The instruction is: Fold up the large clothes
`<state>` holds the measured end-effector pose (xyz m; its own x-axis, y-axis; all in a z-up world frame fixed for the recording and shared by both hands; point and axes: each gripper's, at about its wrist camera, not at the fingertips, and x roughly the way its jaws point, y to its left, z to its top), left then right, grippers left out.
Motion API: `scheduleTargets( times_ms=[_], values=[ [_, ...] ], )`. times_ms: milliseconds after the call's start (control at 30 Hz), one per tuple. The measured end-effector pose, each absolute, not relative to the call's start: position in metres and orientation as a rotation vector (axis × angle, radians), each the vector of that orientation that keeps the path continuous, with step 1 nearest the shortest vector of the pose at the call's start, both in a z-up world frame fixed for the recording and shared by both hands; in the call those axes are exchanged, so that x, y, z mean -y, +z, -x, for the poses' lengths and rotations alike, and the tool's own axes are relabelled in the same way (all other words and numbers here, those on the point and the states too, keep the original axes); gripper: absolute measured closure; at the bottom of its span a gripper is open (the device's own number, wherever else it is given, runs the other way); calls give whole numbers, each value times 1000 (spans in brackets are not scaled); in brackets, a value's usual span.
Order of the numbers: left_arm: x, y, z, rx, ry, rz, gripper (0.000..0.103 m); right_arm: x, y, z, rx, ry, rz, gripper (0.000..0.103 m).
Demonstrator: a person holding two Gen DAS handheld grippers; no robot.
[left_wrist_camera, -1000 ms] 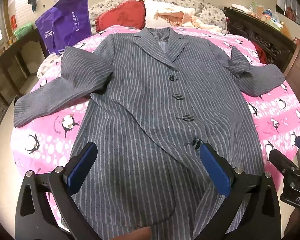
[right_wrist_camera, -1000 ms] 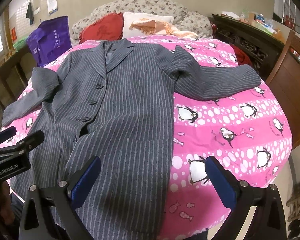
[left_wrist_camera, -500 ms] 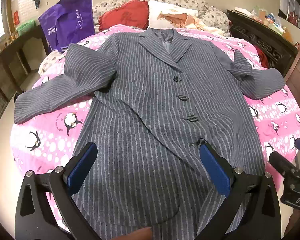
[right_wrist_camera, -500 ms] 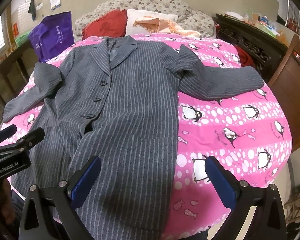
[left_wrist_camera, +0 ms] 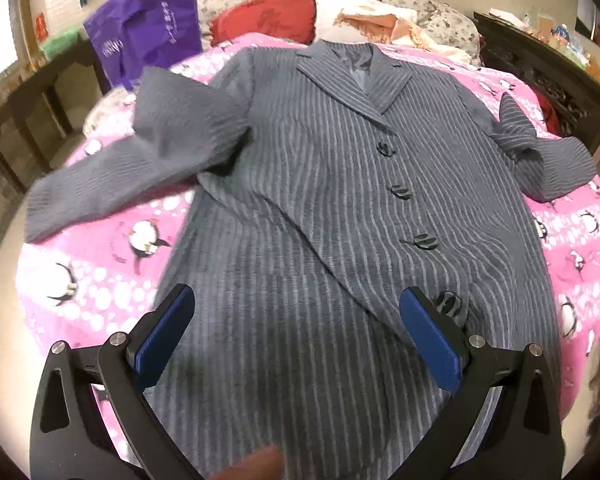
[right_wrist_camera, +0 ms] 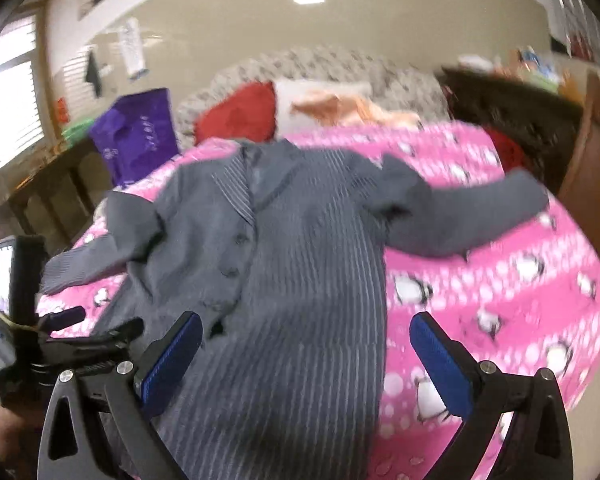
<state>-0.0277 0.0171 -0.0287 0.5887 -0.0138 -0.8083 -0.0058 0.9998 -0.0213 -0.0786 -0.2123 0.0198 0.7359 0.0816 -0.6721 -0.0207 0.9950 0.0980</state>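
Note:
A grey pinstriped coat (left_wrist_camera: 340, 208) lies face up and buttoned on a pink penguin bedspread (left_wrist_camera: 100, 264), collar toward the pillows, both sleeves spread out to the sides. It also shows, blurred, in the right wrist view (right_wrist_camera: 300, 280). My left gripper (left_wrist_camera: 298, 332) is open and empty, above the coat's lower front near the hem. My right gripper (right_wrist_camera: 306, 354) is open and empty, above the coat's lower right part by its side edge. The left gripper's body (right_wrist_camera: 60, 344) shows at the left of the right wrist view.
A purple bag (left_wrist_camera: 148, 32) stands at the bed's far left beside a dark wooden table (left_wrist_camera: 28, 108). A red cushion (left_wrist_camera: 264, 12) and pillows lie at the head. Dark carved furniture (left_wrist_camera: 540, 80) and a wooden chair (right_wrist_camera: 596, 168) stand on the right.
Both grippers have moved forward and tilted up. The right wrist view has swung upward quickly and is blurred. The coat has not moved.

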Motion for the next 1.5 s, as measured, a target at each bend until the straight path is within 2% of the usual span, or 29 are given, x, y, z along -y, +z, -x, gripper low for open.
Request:
scheduleTargets(
  times_ms=[200, 900, 1500],
  values=[
    [-18, -48, 8, -1019, 7, 15, 0, 211, 13, 65, -759, 99, -59, 0],
    [-21, -70, -3, -1079, 18, 30, 0, 217, -18, 30, -938, 20, -66, 1],
    [-21, -69, 1, -1078, 13, 34, 0, 196, -17, 37, -929, 90, -36, 2]
  ],
)
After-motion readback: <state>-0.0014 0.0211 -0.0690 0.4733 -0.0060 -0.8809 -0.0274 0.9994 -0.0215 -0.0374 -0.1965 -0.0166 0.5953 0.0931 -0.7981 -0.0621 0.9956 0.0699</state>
